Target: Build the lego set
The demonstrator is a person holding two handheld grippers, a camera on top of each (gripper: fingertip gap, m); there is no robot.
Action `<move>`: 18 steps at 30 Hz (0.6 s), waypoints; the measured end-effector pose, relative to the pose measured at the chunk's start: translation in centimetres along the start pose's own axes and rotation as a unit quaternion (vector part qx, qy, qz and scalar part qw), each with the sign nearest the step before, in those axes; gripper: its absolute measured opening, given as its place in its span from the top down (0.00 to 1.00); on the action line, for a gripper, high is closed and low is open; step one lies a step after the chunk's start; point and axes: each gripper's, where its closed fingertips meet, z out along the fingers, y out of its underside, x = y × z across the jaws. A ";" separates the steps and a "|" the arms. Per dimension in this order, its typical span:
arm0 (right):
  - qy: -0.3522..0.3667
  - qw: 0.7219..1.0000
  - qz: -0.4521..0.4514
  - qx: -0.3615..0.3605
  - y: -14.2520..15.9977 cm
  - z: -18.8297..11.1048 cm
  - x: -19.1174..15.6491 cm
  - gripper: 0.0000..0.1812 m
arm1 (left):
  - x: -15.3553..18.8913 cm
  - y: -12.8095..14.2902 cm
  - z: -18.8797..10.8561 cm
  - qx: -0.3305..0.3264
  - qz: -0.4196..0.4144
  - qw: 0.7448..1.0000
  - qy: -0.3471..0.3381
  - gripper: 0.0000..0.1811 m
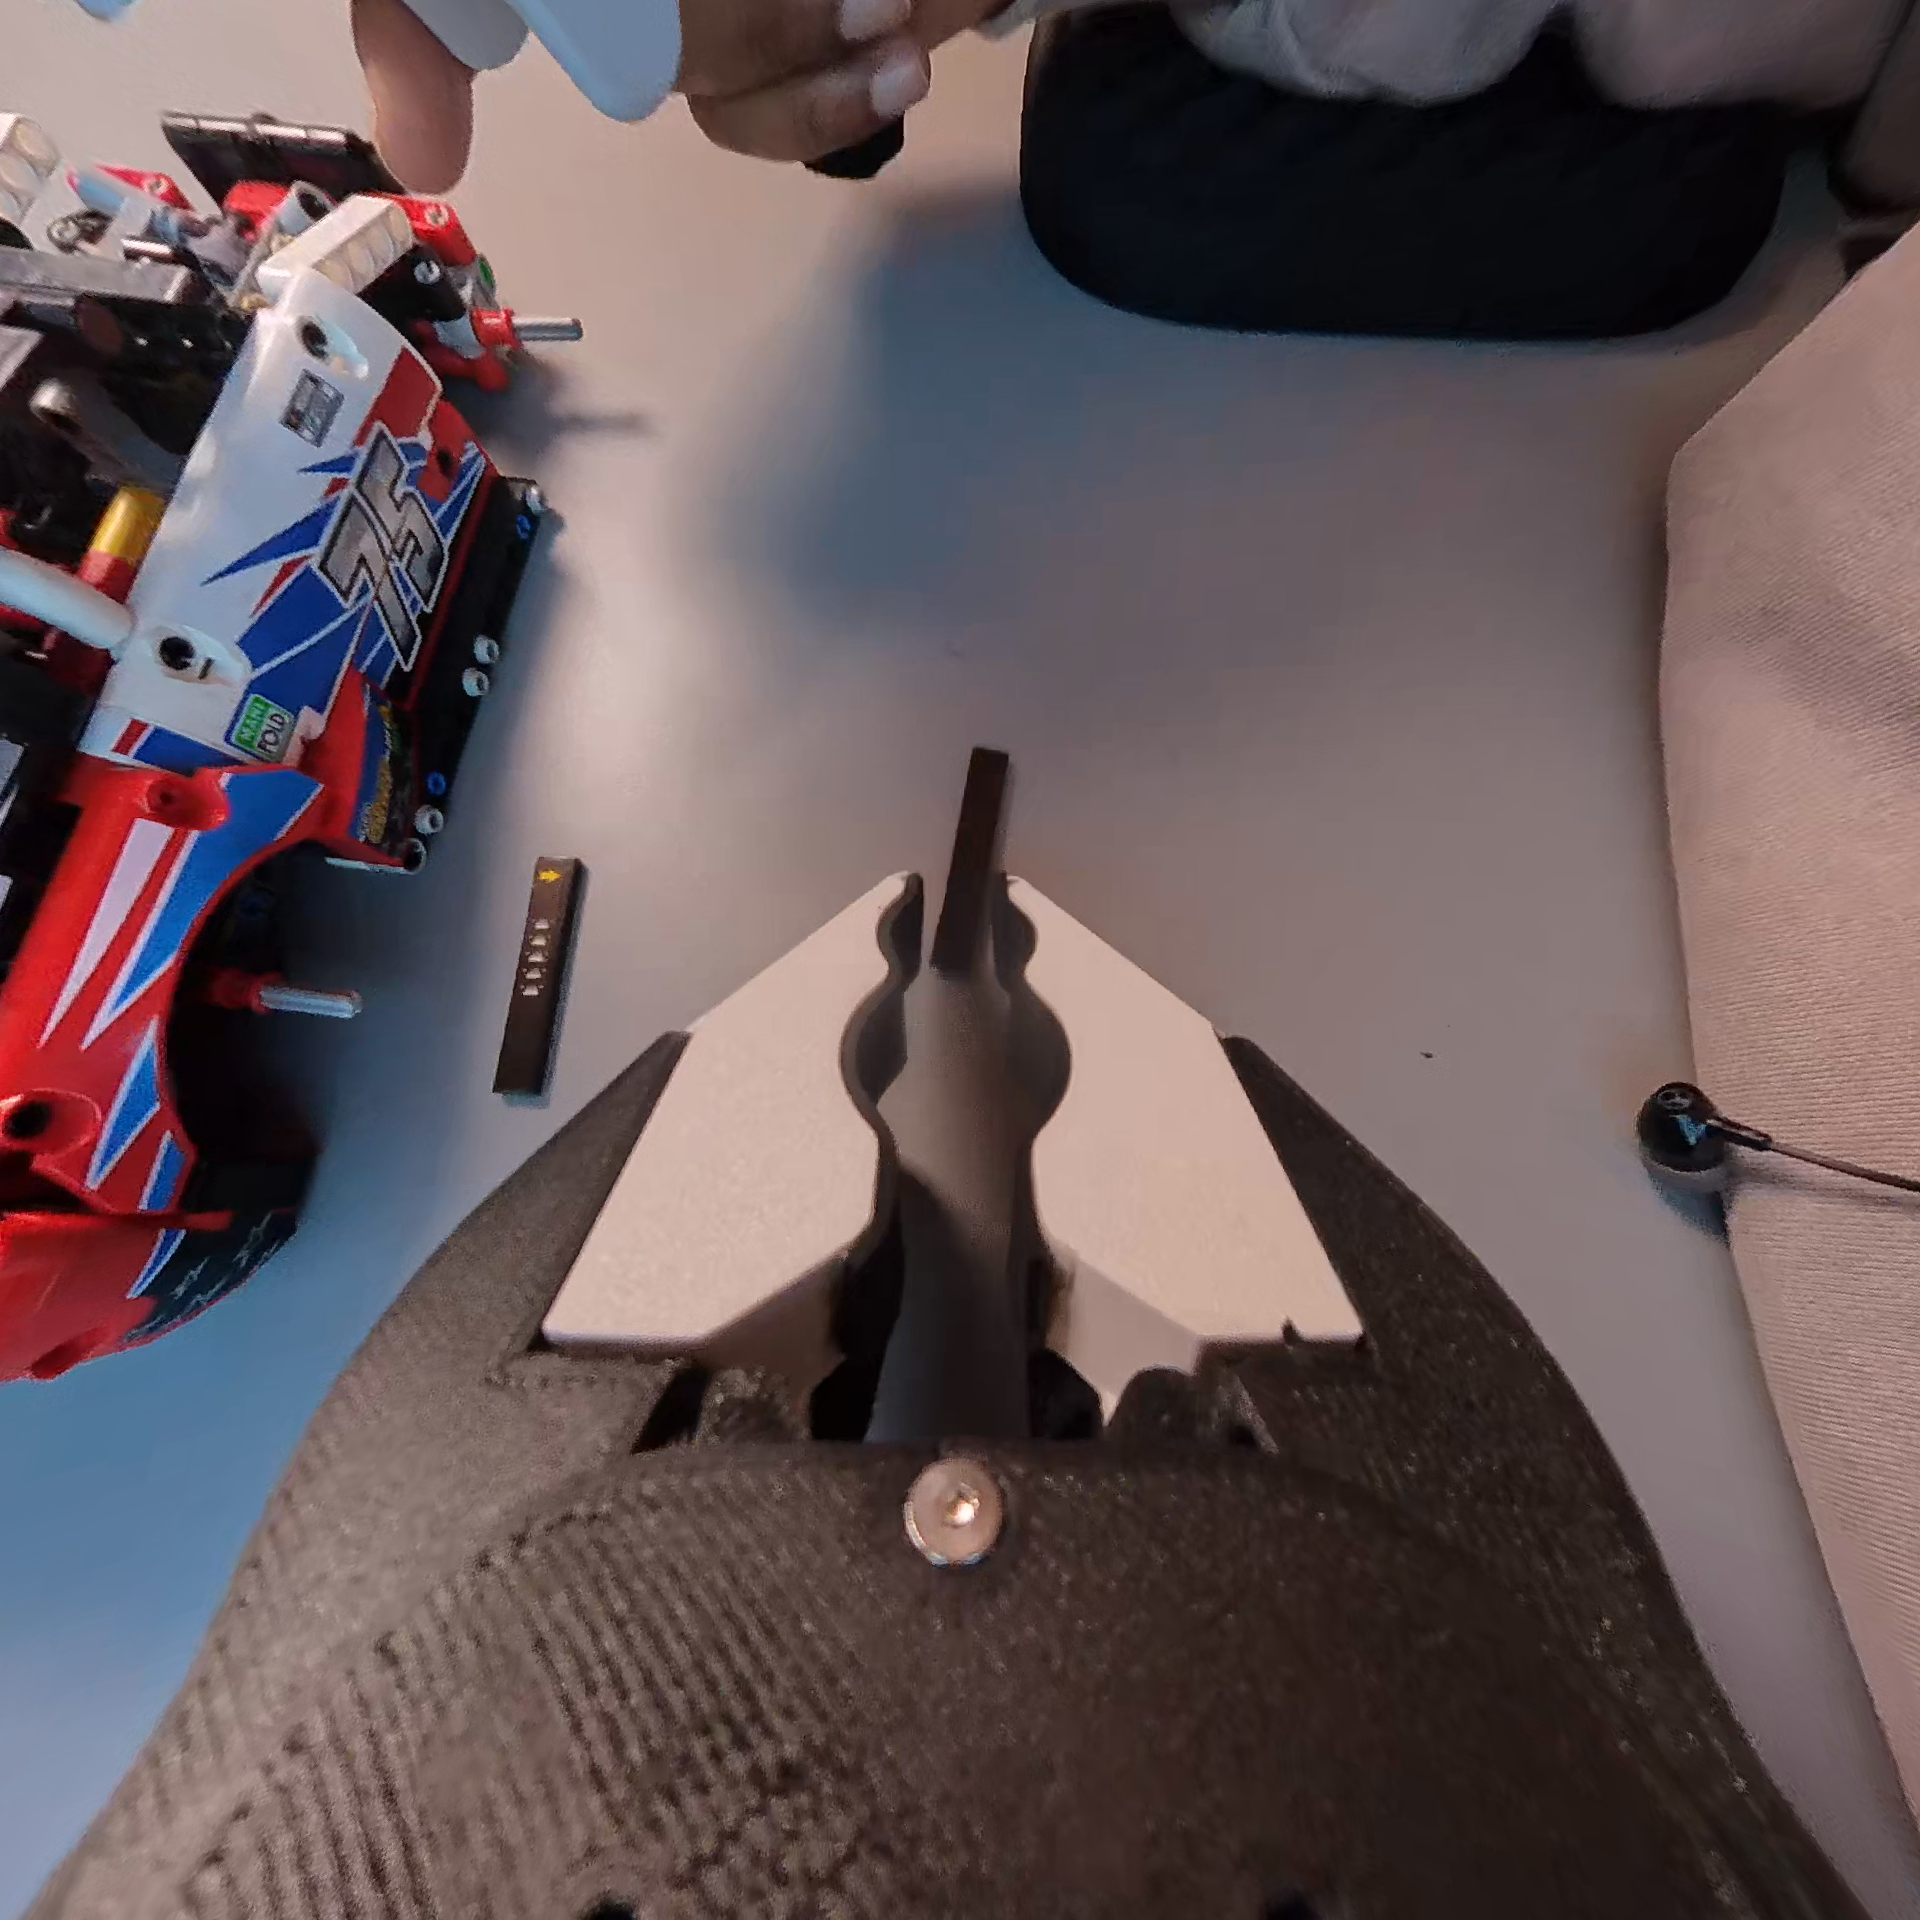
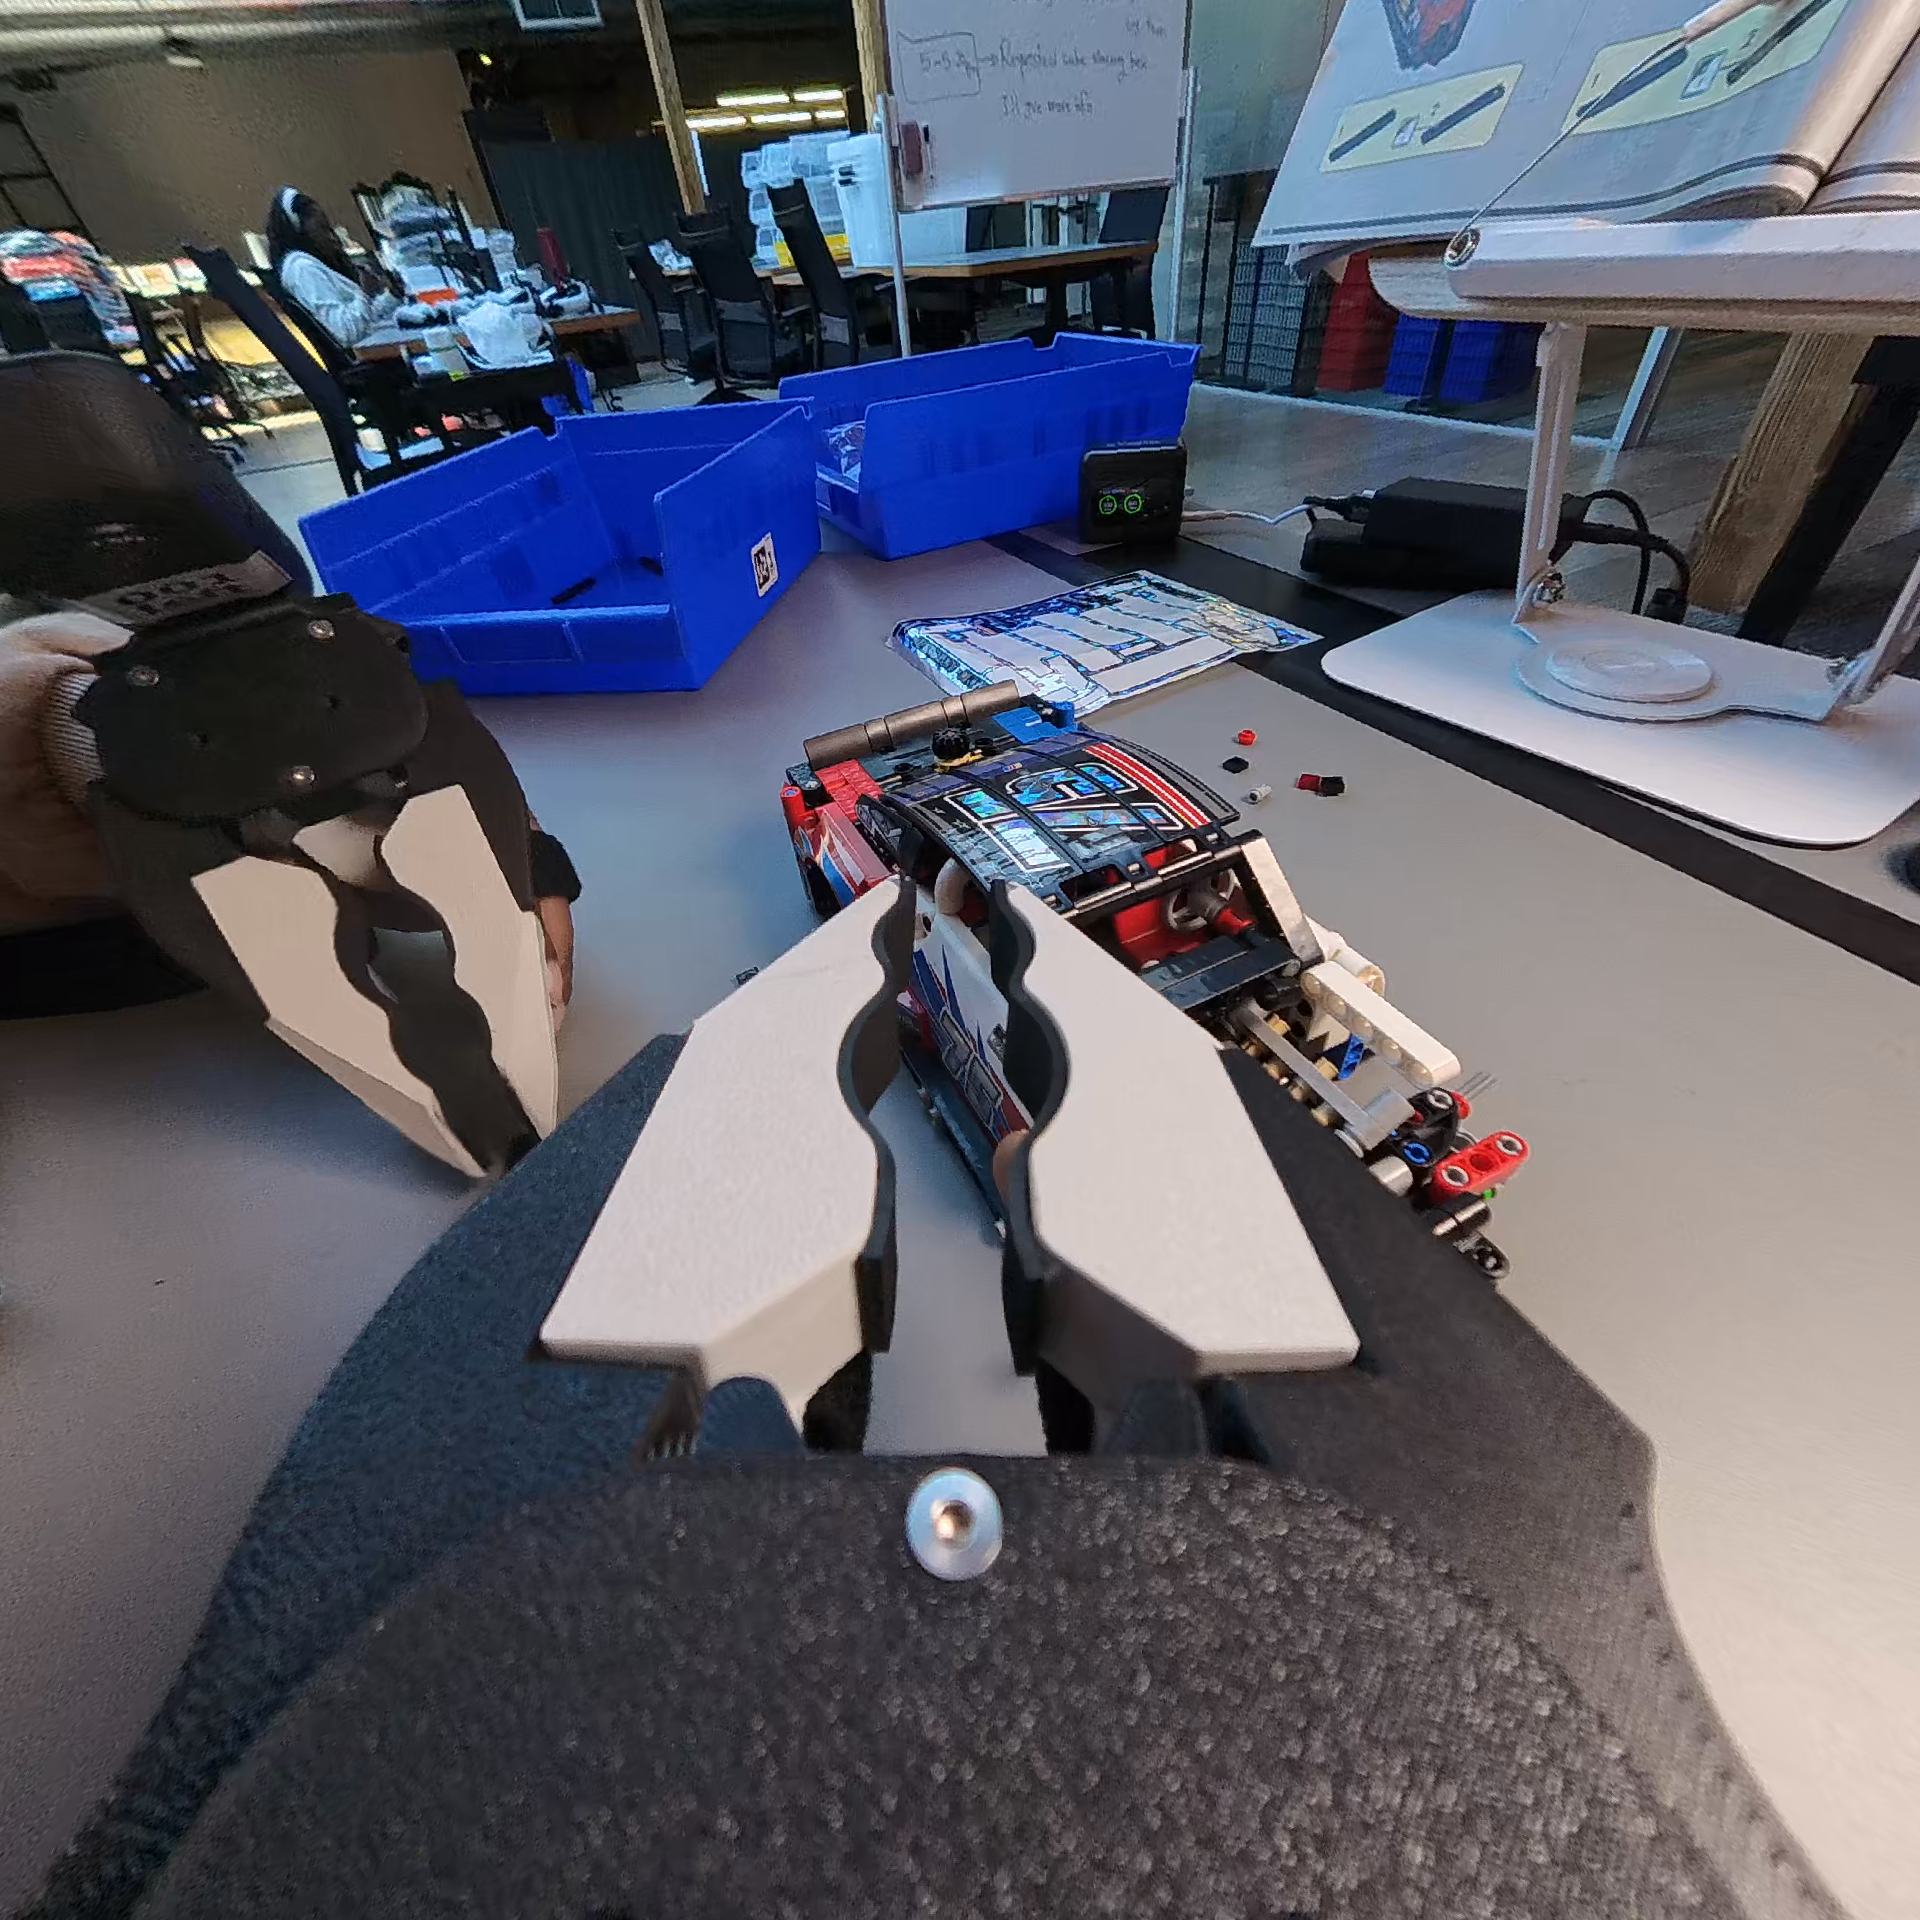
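Observation:
The red, white and blue lego car (image 1: 260, 644) stands on the grey table at the left of the left wrist view. My left gripper (image 1: 961, 894) is shut on a thin black strip piece (image 1: 979, 821) that sticks out past its tips, low over the table to the right of the car. A second black strip with a sticker (image 1: 540, 977) lies on the table beside the car. In the right wrist view my right gripper (image 2: 956, 904) is open and empty, just in front of the car's (image 2: 1091, 914) side. The left gripper (image 2: 488, 1143) shows at the left there.
Two blue bins (image 2: 582, 561) and a sticker sheet (image 2: 1101, 634) lie behind the car. Small loose pieces (image 2: 1288, 774) sit to its right. An instruction booklet rests on a white stand (image 2: 1621, 686). A hand (image 1: 790, 83) and a black pad (image 1: 1403, 208) are at the table's edge. Left tips to right tips: about 15 cm.

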 end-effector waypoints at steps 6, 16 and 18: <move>0.004 1.000 0.003 0.011 -0.4 -0.3 0.2 0.94 | -6.2 -4.1 -6.2 0.182 -0.096 0.976 -0.073 0.83; 0.009 1.000 0.013 0.023 -0.3 -0.4 0.2 0.94 | -28.0 9.4 -14.7 0.035 -0.330 0.851 -0.407 0.63; 0.012 1.000 0.007 0.021 -0.3 -0.4 0.2 0.94 | -29.8 11.5 -14.2 -0.014 -0.358 0.833 -0.422 0.50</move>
